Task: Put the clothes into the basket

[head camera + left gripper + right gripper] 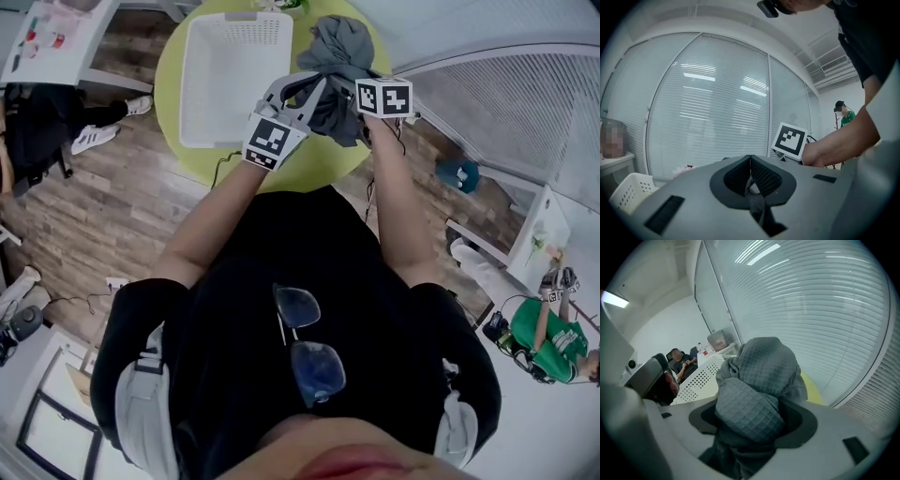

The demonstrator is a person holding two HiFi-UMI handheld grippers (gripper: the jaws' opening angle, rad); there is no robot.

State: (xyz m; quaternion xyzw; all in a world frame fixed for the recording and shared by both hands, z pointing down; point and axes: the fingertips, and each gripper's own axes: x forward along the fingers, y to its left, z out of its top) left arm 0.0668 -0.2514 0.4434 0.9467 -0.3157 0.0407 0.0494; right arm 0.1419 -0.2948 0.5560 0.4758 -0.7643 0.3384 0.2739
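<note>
Right tongs (pixel 759 416) stood wide apart yet clamped on a bunched grey waffle-knit garment (pixel 761 371), held over the round yellow-green desk (pixel 309 164) just beside the white perforated plastic basket (pixel 199 112). Left tongs (pixel 750 160) were closed tip to tip, with no cloth seen between. Basket looked empty. Risks, as judged: hanging folds could drape over the basket rim on release, and the wad could slip if only outer folds were pinched.

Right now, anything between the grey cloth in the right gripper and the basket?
Only the left gripper: its shut jaws reach in over the right edge of the basket, beside the grey cloth that the right gripper grips. The basket looks empty, top open; nothing else visible blocks the way.
</note>
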